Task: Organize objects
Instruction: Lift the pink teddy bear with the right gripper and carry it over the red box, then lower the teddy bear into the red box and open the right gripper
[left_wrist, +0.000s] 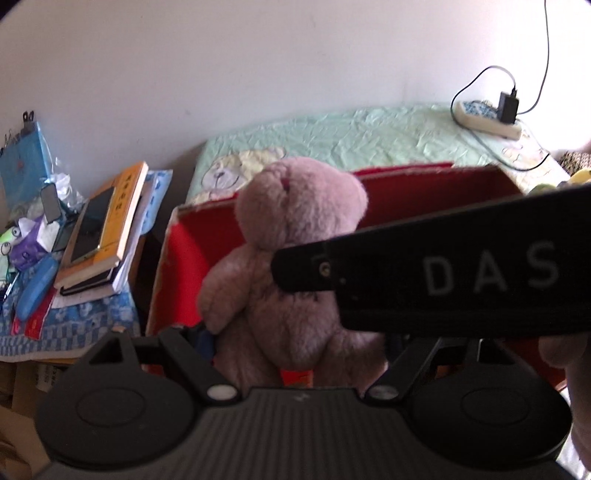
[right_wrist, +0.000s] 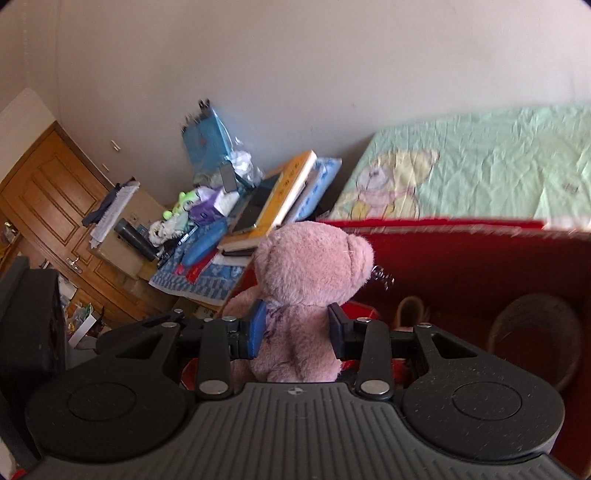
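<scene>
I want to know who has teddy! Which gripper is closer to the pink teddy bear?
Right. The right gripper has its blue pads pressed on both sides of the pink teddy bear, holding it over the red box. The left gripper sits just behind the bear.

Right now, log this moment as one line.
right claw: shut on pink teddy bear | bear: over red box | left claw: cannot tell

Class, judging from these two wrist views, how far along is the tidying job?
Done: brown items already lie inside the red box. In hand: the right gripper clamps the pink teddy bear over the box. Left: release the bear; the left gripper's state is unclear.
</scene>
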